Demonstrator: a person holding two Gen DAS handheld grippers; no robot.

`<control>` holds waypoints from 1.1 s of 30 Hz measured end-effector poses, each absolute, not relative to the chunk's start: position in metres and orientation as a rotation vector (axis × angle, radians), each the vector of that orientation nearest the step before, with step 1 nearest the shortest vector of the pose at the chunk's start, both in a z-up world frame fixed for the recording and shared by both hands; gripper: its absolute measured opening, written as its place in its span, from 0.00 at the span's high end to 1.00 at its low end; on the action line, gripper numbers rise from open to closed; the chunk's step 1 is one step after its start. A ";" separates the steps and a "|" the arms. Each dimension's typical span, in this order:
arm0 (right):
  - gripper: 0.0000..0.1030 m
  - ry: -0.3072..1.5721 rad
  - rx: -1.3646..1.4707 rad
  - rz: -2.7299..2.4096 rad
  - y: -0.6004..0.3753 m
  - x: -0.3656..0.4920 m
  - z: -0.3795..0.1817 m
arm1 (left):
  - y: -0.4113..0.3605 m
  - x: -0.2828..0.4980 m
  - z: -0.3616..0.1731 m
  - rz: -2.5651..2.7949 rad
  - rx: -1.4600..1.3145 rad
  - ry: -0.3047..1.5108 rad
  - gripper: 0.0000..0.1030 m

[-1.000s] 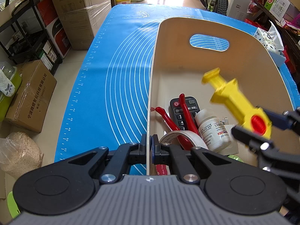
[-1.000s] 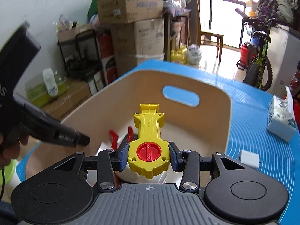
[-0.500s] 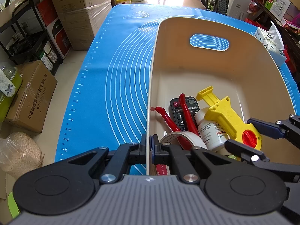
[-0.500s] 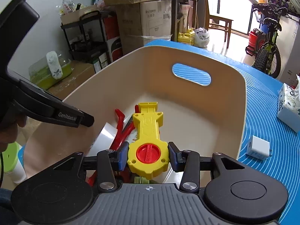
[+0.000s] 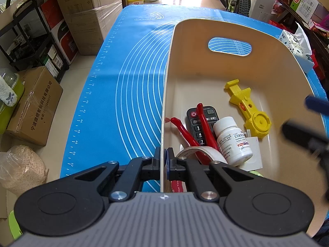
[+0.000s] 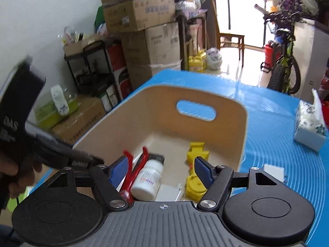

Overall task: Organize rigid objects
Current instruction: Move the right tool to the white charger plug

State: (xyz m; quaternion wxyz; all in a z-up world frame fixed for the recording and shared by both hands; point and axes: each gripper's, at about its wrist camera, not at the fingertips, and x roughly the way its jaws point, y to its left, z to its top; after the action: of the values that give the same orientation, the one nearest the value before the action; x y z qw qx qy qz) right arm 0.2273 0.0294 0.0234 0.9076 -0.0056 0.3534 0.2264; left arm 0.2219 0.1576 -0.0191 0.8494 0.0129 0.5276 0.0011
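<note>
A cream bin [image 5: 265, 57] [image 6: 115, 119] stands on the blue mat [image 5: 127, 78]. My left gripper [image 5: 163, 160] is shut on the bin's near left wall. On the bin floor lie a yellow plastic tool [image 5: 249, 111] [image 6: 195, 185], a white pill bottle [image 5: 232, 142] [image 6: 147, 181], red-handled pliers [image 5: 197, 131] [image 6: 133, 170], a black remote [image 5: 197, 121] and a tape roll [image 5: 202, 154]. My right gripper [image 6: 162, 169] hovers above the bin, its jaws opening with nothing between the pads; in the left wrist view it is a blur at the right edge [image 5: 308, 123].
A tissue pack [image 6: 310, 123] [image 5: 294, 41] and a small white charger [image 6: 274, 171] lie on the mat right of the bin. Stacked cardboard boxes [image 6: 144, 30], a black shelf [image 5: 26, 37] and a bicycle [image 6: 285, 61] ring the table. A hand [image 6: 16, 173] grips the left gripper's handle.
My right gripper carried the yellow tool down into the bin, let go of it and pulled back up and to the right. The tool now lies on the bin floor. The left gripper stayed.
</note>
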 end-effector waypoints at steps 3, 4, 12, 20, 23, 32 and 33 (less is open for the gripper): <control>0.24 0.687 0.011 0.434 0.016 0.231 0.033 | 0.158 0.222 -0.019 0.002 0.027 1.112 0.94; 0.24 0.676 0.022 0.418 0.010 0.233 0.036 | 0.158 0.222 -0.019 0.002 0.027 1.112 0.94; 0.22 0.621 0.098 0.271 -0.039 0.248 0.043 | 0.158 0.222 -0.019 0.002 0.027 1.112 0.94; 0.21 0.639 0.070 0.135 -0.070 0.266 0.015 | 0.158 0.222 -0.019 0.003 0.027 1.112 0.94; 0.21 0.684 0.068 0.113 -0.075 0.274 -0.003 | 0.158 0.222 -0.019 0.003 0.028 1.112 0.94; 0.20 0.749 0.048 0.088 -0.082 0.288 -0.036 | 0.158 0.222 -0.019 0.004 0.030 1.112 0.94; 0.19 0.751 0.037 0.090 -0.081 0.290 -0.039 | 0.158 0.222 -0.019 0.003 0.028 1.112 0.94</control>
State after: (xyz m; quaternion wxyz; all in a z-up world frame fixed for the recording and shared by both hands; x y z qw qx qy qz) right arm 0.2895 -0.0813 -0.0393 0.9291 0.0179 0.3667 0.0440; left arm 0.2220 0.1576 -0.0193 0.8493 0.0135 0.5277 0.0015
